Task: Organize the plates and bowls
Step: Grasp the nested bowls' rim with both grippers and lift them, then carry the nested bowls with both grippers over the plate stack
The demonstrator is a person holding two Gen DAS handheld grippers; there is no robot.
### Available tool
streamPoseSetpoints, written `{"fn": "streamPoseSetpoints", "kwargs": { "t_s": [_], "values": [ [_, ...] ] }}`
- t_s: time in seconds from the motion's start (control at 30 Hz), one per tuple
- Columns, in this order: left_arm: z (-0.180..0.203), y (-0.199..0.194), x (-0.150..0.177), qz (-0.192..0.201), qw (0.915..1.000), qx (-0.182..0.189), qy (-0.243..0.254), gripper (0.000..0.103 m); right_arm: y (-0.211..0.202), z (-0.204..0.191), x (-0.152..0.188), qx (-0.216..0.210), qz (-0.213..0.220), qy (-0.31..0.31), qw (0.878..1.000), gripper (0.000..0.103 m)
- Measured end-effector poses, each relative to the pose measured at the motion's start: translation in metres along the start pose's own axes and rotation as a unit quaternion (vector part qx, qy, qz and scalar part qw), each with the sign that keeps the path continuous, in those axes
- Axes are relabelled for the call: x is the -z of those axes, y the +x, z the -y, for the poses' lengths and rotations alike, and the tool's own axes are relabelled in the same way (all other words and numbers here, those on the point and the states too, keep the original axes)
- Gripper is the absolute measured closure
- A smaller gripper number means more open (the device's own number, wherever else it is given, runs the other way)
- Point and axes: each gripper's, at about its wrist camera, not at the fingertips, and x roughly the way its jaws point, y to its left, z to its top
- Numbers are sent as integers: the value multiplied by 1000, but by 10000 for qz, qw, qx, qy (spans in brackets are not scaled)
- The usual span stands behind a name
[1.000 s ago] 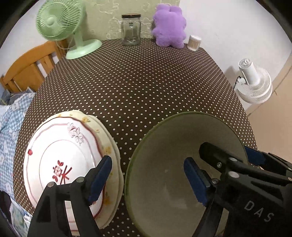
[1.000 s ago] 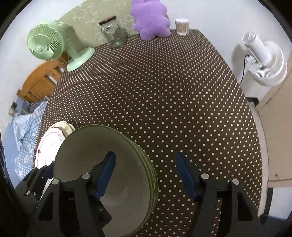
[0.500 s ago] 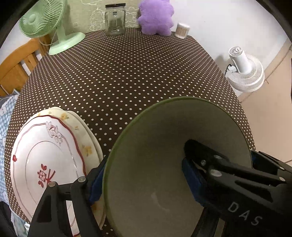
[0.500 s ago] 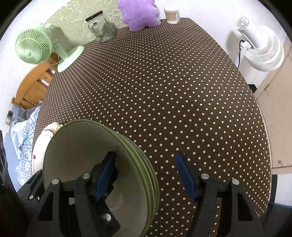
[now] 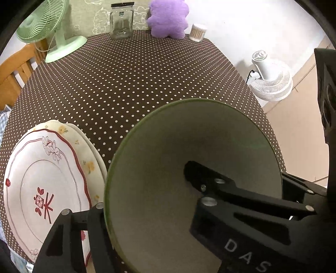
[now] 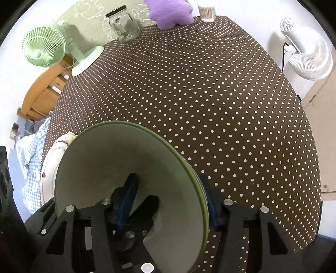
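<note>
A stack of nested green bowls (image 5: 189, 151) stands on the dotted table (image 5: 136, 84), touching a stack of plates (image 5: 42, 189) on its left. The top plate is white with a red rim. My left gripper (image 5: 145, 189) straddles the bowls' left wall, one finger outside the rim and one inside, and its jaws are closing. My right gripper (image 6: 166, 180) straddles the right wall of the bowls (image 6: 126, 159), its blue pad (image 6: 206, 201) just outside the rim, and its jaws are closing too. Neither pair of pads visibly presses on the wall. The plates (image 6: 50, 159) peek out behind the bowls.
At the table's far end stand a green fan (image 5: 40, 21), a glass jar (image 5: 121, 21), a purple plush toy (image 5: 168, 19) and a tub of cotton swabs (image 5: 197, 31). A white fan (image 5: 271, 79) sits on the floor to the right, a wooden chair (image 5: 12, 71) to the left.
Both grippers came down over the bowls. The left gripper's outer finger shifted from over the plates to the bowl's rim. Both pairs of jaws narrowed.
</note>
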Motion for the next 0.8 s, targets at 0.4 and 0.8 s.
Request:
{"fn": "streamPoseSetpoints", "kwargs": {
  "t_s": [0.4, 0.8],
  "values": [
    [5, -12, -5, 49, 10000, -12, -14, 35, -14, 7, 3, -2, 17, 96, 10000, 43],
    [21, -57, -8, 427, 9988, -169, -157, 36, -73, 16, 0, -115, 294, -234, 9992, 43]
  ]
}}
